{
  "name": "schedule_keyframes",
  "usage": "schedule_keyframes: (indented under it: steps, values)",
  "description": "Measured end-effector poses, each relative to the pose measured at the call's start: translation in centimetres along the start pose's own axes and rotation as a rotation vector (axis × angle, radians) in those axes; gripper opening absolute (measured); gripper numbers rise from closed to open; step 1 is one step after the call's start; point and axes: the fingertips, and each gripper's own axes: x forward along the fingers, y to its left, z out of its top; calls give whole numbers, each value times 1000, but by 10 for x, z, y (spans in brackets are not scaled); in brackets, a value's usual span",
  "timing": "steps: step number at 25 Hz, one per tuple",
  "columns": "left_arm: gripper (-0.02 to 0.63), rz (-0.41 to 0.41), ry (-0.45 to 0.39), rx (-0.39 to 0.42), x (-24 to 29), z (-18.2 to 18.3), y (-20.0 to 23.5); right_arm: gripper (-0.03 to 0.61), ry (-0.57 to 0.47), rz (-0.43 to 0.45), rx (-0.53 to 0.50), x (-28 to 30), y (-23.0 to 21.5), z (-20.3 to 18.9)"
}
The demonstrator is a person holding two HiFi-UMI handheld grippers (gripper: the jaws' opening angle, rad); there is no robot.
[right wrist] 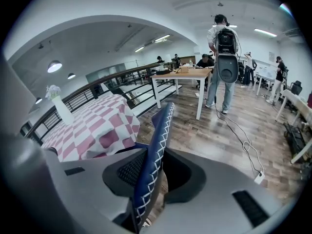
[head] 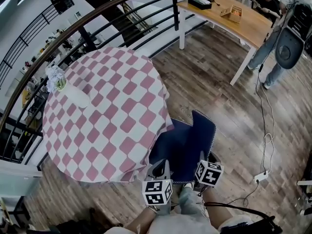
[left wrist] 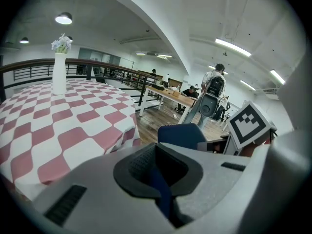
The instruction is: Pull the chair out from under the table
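Observation:
A blue chair [head: 187, 140] stands tucked against the round table [head: 105, 116], which wears a pink and white checked cloth. Both grippers are at the near top edge of its backrest. In the head view my left gripper [head: 163, 165] is at the backrest's left part and my right gripper [head: 202, 159] at its right part. In the left gripper view a thin blue edge [left wrist: 163, 189] runs between the jaws of my left gripper [left wrist: 158, 172]; contact on the right side is hidden in shadow. The stitched backrest edge [right wrist: 158, 140] lies between my right gripper's [right wrist: 151, 174] jaws, against the left pad, with a gap on the right.
A white vase of flowers [head: 73, 94] stands on the table's far left. A black railing [head: 97, 21] curves behind it. A wooden desk [head: 243, 21] and a standing person with a backpack [head: 287, 38] are far right. A cable [head: 265, 140] and power strip [head: 262, 177] lie on the floor.

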Motion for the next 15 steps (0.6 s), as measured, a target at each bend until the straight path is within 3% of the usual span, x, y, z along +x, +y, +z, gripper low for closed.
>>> schedule_keyframes:
  steps: [15]
  values:
    - [3,-19,-1,10,0,-3,-16,97,4,-51,36,-18,-49,-4]
